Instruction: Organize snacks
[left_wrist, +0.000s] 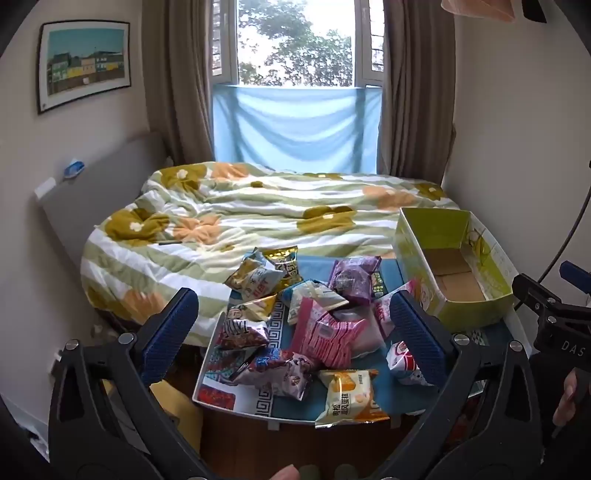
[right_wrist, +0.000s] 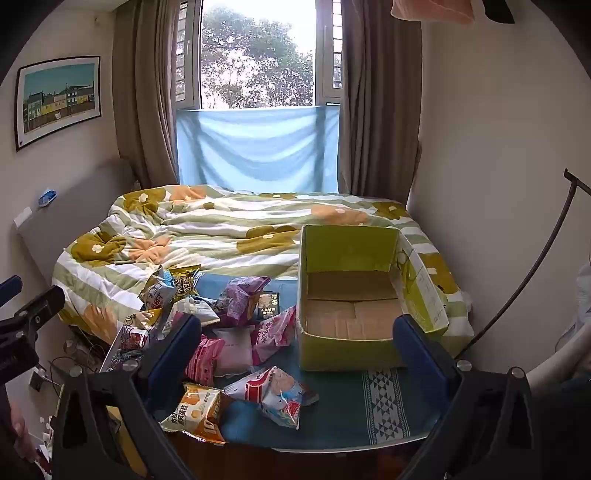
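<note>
Several snack packets lie in a heap on a small blue-topped table (left_wrist: 391, 398). Among them are a pink striped packet (left_wrist: 328, 338), a purple packet (left_wrist: 352, 277), and an orange packet (left_wrist: 349, 395) at the front edge. A green cardboard box (left_wrist: 448, 266) stands open and empty on the table's right side; it also shows in the right wrist view (right_wrist: 351, 295). My left gripper (left_wrist: 295, 325) is open above the heap, holding nothing. My right gripper (right_wrist: 297, 347) is open, between the heap and the box. A red-and-blue packet (right_wrist: 275, 395) and the orange packet (right_wrist: 197, 410) lie before it.
A bed with a green-striped flowered quilt (left_wrist: 258, 210) lies behind the table, under a window with brown curtains. A grey headboard (left_wrist: 92, 206) stands at the left. Walls close in on both sides. Wooden floor (left_wrist: 240, 435) shows below the table's front edge.
</note>
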